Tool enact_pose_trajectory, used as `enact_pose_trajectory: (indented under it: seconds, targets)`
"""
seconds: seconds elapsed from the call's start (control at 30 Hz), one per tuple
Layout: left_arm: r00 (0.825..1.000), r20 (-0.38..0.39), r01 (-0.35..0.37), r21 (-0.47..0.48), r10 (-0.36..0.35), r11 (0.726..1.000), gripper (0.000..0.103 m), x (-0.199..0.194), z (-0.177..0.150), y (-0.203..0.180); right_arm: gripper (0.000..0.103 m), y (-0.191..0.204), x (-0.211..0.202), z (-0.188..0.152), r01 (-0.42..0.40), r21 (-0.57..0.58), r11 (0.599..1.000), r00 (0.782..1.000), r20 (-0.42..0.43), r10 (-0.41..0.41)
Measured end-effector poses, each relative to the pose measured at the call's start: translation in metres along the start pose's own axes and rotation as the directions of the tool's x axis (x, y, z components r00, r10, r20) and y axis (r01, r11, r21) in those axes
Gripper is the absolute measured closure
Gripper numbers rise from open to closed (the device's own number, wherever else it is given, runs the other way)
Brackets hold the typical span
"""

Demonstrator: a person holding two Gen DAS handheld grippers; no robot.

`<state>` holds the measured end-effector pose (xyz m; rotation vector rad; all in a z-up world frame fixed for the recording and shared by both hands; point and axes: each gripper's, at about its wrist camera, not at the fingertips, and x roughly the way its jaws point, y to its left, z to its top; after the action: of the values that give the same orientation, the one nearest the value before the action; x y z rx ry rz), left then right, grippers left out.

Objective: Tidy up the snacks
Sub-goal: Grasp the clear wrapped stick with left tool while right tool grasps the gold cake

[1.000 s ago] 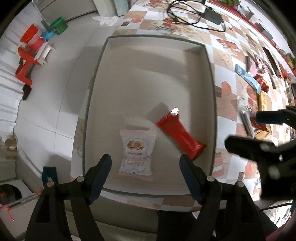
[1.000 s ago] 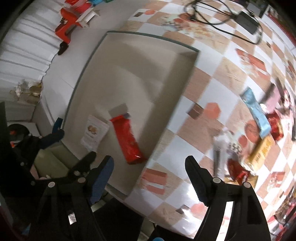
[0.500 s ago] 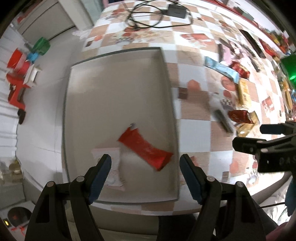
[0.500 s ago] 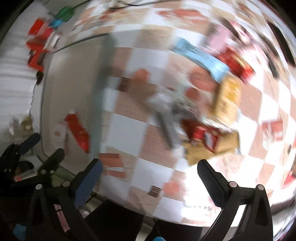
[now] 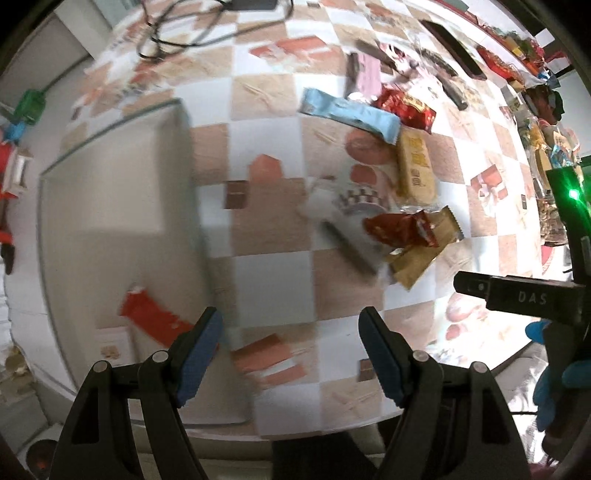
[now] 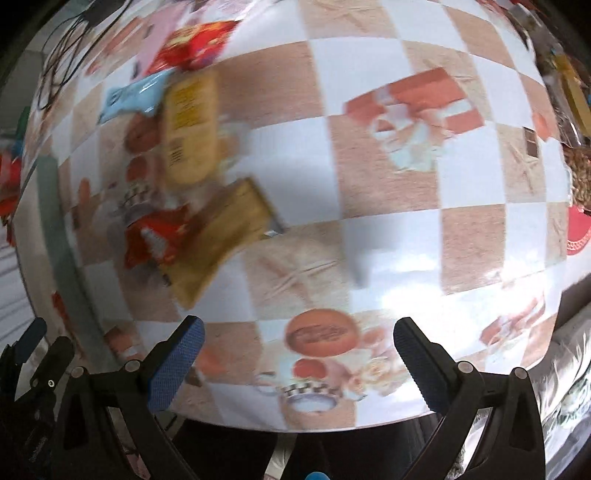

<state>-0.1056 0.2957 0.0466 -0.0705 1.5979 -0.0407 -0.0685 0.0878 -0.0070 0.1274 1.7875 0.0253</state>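
A beige tray (image 5: pixel 110 177) lies at the left and holds a red snack bar (image 5: pixel 153 321) and a white biscuit packet (image 5: pixel 112 343). Loose snacks lie on the checkered table to its right: a blue bar (image 5: pixel 351 114), a yellow packet (image 5: pixel 415 166), a red wrapper (image 5: pixel 399 229) on a gold wrapper (image 5: pixel 424 254), and a dark stick (image 5: pixel 347 251). My left gripper (image 5: pixel 291 347) is open and empty above the table beside the tray's right rim. My right gripper (image 6: pixel 295 362) is open and empty over bare table, right of the blurred gold wrapper (image 6: pixel 221 236) and yellow packet (image 6: pixel 190 129).
The right gripper's body (image 5: pixel 524 295) reaches in from the right of the left wrist view. Black cables (image 5: pixel 207 29) lie at the table's far side. More wrappers and dark objects (image 5: pixel 454 51) crowd the far right. Red and green items (image 5: pixel 22 110) lie on the floor at the left.
Both grippers have swung to the right, from over the tray to over the checkered table. The loose snack pile now lies closer ahead. Both stay open and empty.
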Motion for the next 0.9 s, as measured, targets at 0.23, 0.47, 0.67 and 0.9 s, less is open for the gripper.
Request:
enact_pose_trajectory:
  seconds: [0.23,0.47,0.67,0.9]
  targets:
    - [0.996,-0.073,0.041,-0.14,-0.052,0.989,0.024,0.032,0.029,-0.007,0.0,-0.023,-0.004,0.023,-0.023,0.098,0.995,1.0,0.02,0.021]
    - [0.996,-0.084,0.014,-0.168,-0.028,0.986,0.024,0.046,0.041,-0.01,0.0,-0.015,0.0,0.056,-0.037,0.147,0.988,0.999,0.004,0.037]
    - [0.995,-0.103,-0.02,-0.181,0.002,0.983,0.024,0.055,0.047,0.001,0.0,0.027,0.01,0.072,-0.055,0.108,0.993,0.999,0.001,0.055]
    - [0.992,-0.127,-0.042,-0.122,0.027,0.992,0.024,0.068,0.045,-0.014,0.0,0.043,0.012,0.069,0.03,0.052,0.998,0.999,0.028,-0.032]
